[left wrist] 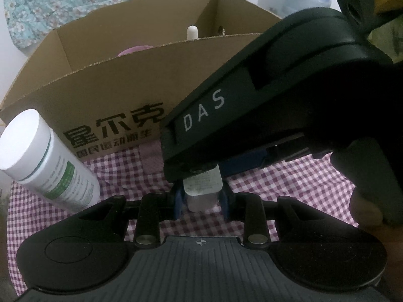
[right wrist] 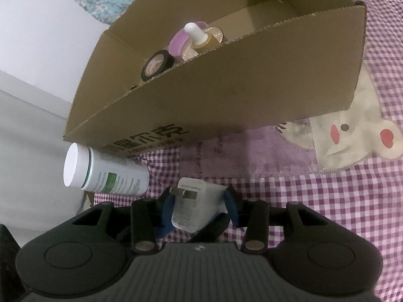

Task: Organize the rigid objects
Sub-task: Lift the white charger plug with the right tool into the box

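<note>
Clamping the charger [left wrist: 202,191], the left gripper [left wrist: 202,202] holds it low over the cloth [right wrist: 314,201]; the right gripper [right wrist: 199,206] brackets it, pad contact unclear. Light, rigid, slick: hold flat sides, avoid prongs. Bottle [right wrist: 105,170] and box [right wrist: 226,95] lie beyond.

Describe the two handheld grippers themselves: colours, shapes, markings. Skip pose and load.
Both match. The left gripper and right gripper have a ribbed dark grey top plate, with a small crosshair mark on the left one, flanked by rounded black housings with circular recesses. Black link bars with silver pivot pins lead to blue-padded fingers. The right gripper's black side, seen from the left wrist, bears white "DAS" lettering.
</note>
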Tool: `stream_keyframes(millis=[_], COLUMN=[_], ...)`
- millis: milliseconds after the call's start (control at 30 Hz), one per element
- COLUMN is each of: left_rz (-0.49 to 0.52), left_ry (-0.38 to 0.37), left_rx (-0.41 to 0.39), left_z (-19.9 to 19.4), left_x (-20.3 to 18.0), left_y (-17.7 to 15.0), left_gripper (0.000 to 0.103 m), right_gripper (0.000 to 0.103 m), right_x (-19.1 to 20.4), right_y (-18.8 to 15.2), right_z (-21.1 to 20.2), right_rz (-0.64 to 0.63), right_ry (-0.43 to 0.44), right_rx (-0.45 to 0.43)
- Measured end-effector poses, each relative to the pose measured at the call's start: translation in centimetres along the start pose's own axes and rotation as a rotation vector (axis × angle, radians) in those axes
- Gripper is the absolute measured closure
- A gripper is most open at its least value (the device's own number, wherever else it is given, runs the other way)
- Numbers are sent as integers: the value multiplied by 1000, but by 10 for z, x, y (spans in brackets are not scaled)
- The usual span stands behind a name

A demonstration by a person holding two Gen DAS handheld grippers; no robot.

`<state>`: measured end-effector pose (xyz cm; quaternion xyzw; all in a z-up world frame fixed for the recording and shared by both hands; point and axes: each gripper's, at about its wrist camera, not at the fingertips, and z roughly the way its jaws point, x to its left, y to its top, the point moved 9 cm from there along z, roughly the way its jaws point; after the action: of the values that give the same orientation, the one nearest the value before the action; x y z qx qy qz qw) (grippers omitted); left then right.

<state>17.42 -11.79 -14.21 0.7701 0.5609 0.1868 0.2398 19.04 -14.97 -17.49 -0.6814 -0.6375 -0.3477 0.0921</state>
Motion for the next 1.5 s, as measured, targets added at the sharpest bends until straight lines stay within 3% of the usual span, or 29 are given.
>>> stream_keyframes(millis=[433, 900, 1167, 1500], left_rz=[0, 15, 16, -59], left_ry=[12, 63, 66, 17], left_rx=[-33, -216, -280, -162], left_z=[-20, -103, -114, -40], left_x=[-1, -16, -21, -15], left_y=[0, 38, 102, 171], left_gripper=[75, 74, 74, 74], right_gripper=[59, 59, 59, 59], right_x=[11, 67, 85, 46], right_y=[-3, 11, 69, 165], right_z=[-16, -108, -153, -116], right_rz=[-24, -176, -256, -234], right_ry=[-9, 13, 9, -39], right_rx=[-24, -193, -259, -189])
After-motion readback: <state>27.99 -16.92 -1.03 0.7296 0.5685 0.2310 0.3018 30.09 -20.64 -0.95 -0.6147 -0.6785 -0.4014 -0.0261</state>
